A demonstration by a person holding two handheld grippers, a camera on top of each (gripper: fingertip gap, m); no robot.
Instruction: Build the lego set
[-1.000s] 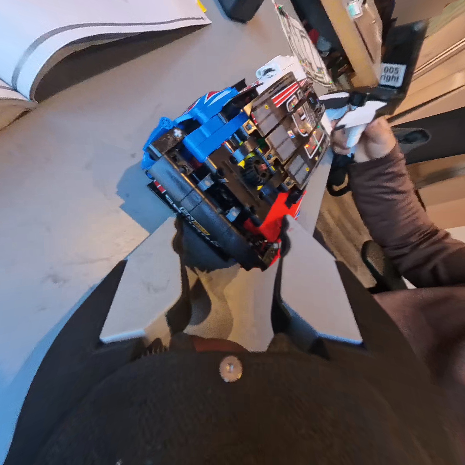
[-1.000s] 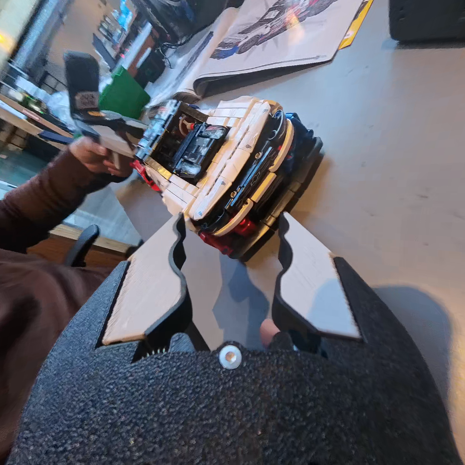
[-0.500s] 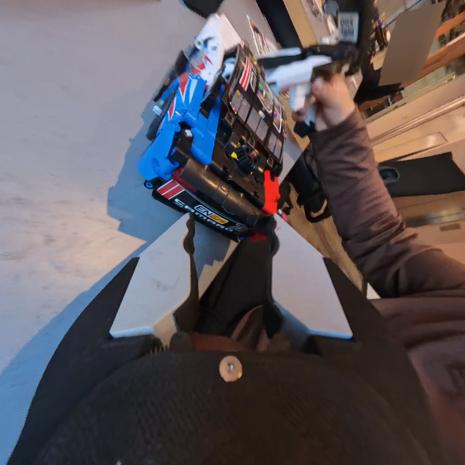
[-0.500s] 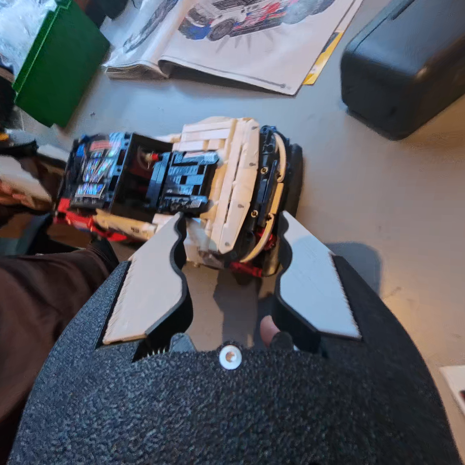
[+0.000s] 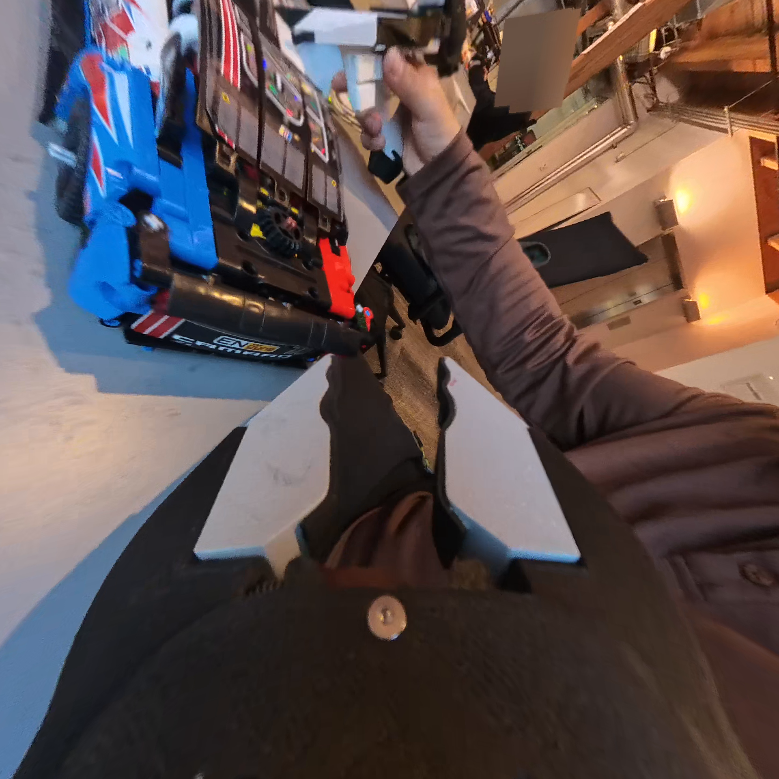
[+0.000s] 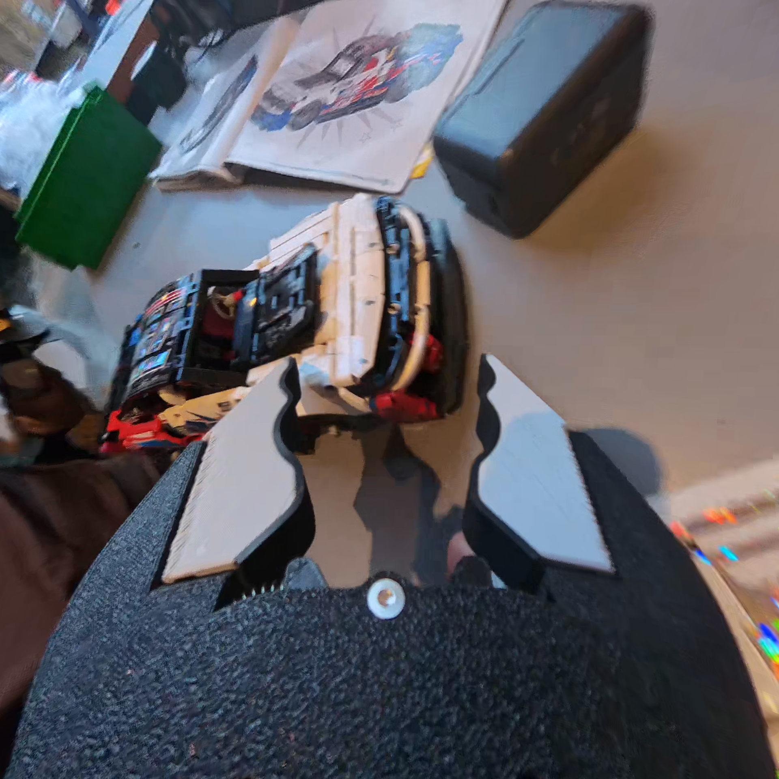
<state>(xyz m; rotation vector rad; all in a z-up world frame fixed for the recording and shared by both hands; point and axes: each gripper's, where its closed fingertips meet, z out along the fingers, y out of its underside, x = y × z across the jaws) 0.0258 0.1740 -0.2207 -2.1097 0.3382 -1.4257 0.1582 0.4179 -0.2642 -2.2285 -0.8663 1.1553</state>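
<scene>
Lego car (image 6: 337, 320) on table (image 6: 590, 337); booklet (image 6: 329, 126) behind; case (image 6: 543, 114) behind-right; box (image 6: 84, 177) behind-left.

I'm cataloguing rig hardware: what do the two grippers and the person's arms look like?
Both the left gripper and the right gripper have a rough black body, a central silver screw and two pale grey wedge fingers with wavy black inner edges. The sleeve is dark brown.

Warm, dim side light; hard shadows on the table (image 6: 590, 337); motion blur throughout; wide-angle bending at edges
</scene>
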